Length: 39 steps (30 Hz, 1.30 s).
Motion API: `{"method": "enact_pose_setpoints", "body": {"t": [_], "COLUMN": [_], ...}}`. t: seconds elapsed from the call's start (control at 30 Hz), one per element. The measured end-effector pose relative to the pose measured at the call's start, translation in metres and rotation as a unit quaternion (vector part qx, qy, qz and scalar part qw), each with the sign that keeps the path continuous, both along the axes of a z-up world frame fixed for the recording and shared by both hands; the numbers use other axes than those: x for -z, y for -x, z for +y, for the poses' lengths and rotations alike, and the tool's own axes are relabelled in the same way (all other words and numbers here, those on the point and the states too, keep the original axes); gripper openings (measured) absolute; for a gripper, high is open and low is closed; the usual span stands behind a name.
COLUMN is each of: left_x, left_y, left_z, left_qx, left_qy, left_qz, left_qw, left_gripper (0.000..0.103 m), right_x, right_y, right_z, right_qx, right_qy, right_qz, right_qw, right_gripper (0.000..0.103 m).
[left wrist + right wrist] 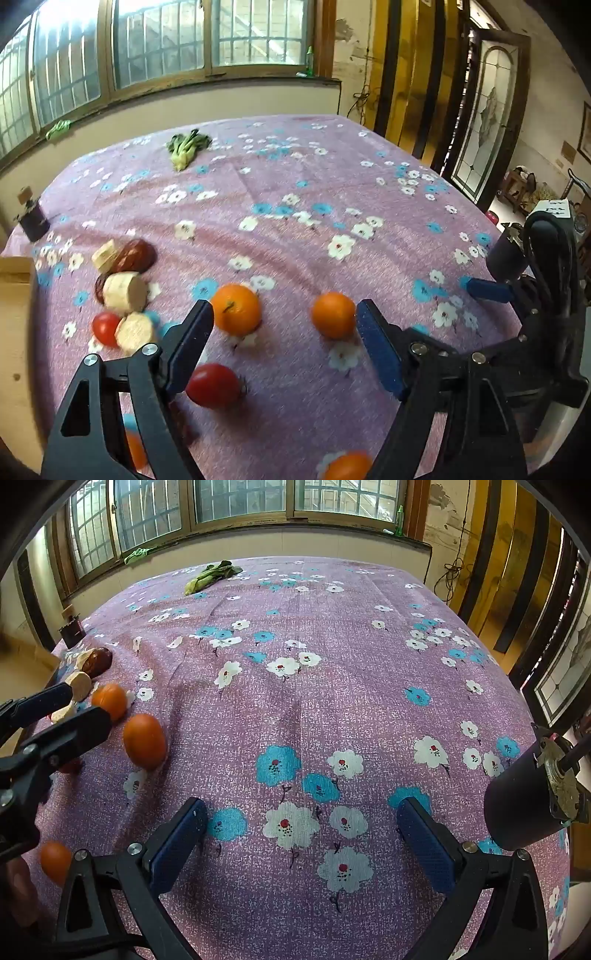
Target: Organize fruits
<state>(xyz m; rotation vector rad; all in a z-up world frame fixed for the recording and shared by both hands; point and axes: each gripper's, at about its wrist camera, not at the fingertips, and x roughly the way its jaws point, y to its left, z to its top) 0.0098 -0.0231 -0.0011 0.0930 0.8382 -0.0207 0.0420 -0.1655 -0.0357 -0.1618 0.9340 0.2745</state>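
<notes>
Tomato (pixel 213 384) lies on the surface (pixel 295 229) between the left gripper's (pixel 284 325) wide, empty fingers; two oranges (pixel 236 308) sit just beyond, cut roots (pixel 123 291) toward the left edge. Right gripper (pixel 301 825) hangs wide over bare cloth.

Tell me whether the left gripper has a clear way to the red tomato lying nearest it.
Probably yes. The left gripper has its jaws wide open and empty, and the red tomato lies on the cloth just inside the left finger, with nothing covering it.
</notes>
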Motion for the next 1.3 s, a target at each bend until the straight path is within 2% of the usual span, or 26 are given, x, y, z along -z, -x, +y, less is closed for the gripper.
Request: {"method": "enact_pose_setpoints", "body": {"t": [0.07, 0.17, 0.23, 0.27, 0.37, 0.63, 0.77, 0.8, 0.87, 0.93, 1.0, 1.03, 1.1, 1.27, 1.3], "left_x": [-0.005, -0.015, -0.021, -0.021, -0.021, -0.018, -0.012, -0.012, -0.014, -0.016, -0.018, -0.020, -0.023, -0.028, -0.029], "left_y": [0.014, 0.034, 0.054, 0.059, 0.074, 0.102, 0.110, 0.112, 0.115, 0.117, 0.119, 0.119, 0.120, 0.122, 0.124], "left_z": [-0.001, 0.001, 0.052, 0.059, 0.075, 0.098, 0.106, 0.107, 0.106, 0.105, 0.104, 0.104, 0.103, 0.103, 0.103], "left_qx": [0.006, 0.007, 0.013, 0.011, -0.003, -0.061, -0.083, -0.087, -0.090, -0.092, -0.095, -0.095, -0.096, -0.105, -0.105], "left_qy": [0.025, 0.034, 0.078, 0.081, 0.087, 0.054, 0.054, 0.048, 0.038, 0.033, 0.029, 0.027, 0.024, 0.023, 0.024], "left_qz": [-0.023, -0.035, -0.037, -0.033, -0.029, -0.004, 0.012, 0.014, 0.012, 0.009, 0.008, 0.007, 0.003, -0.002, -0.004], "left_qw": [0.9994, 0.9988, 0.9962, 0.9961, 0.9958, 0.9967, 0.9950, 0.9950, 0.9951, 0.9951, 0.9951, 0.9951, 0.9950, 0.9942, 0.9941], "left_gripper": [0.079, 0.079, 0.079, 0.079, 0.079, 0.079, 0.079, 0.079, 0.079, 0.079, 0.079, 0.079, 0.079, 0.079, 0.079], "right_x": [0.000, 0.000, 0.000, 0.000, 0.000, 0.000, -0.001, -0.003, -0.020, -0.037, -0.048, -0.057, -0.067, -0.082, -0.083], "right_y": [0.000, 0.000, 0.000, 0.000, 0.000, 0.000, -0.002, 0.000, 0.009, 0.018, 0.023, 0.027, 0.032, 0.042, 0.043], "right_z": [0.000, 0.000, 0.000, 0.000, 0.000, 0.000, 0.000, -0.002, -0.009, -0.019, -0.023, -0.023, -0.022, -0.009, -0.008], "right_qx": [0.000, 0.000, 0.000, 0.000, 0.000, 0.000, -0.004, -0.005, -0.012, -0.002, 0.005, -0.005, -0.026, -0.072, -0.079], "right_qy": [0.000, -0.001, -0.001, -0.001, -0.001, -0.001, -0.004, -0.017, -0.101, -0.173, -0.209, -0.242, -0.284, -0.343, -0.362], "right_qz": [0.001, 0.003, 0.003, 0.003, 0.002, 0.001, 0.006, 0.007, 0.001, -0.006, -0.009, -0.008, 0.004, 0.032, 0.040], "right_qw": [1.000, 1.000, 1.000, 1.000, 1.000, 1.000, 1.000, 1.000, 0.995, 0.985, 0.978, 0.970, 0.958, 0.936, 0.928], "right_gripper": [0.103, 0.103, 0.103, 0.103, 0.103, 0.103, 0.103, 0.101, 0.099, 0.100, 0.100, 0.100, 0.100, 0.100, 0.100]}}
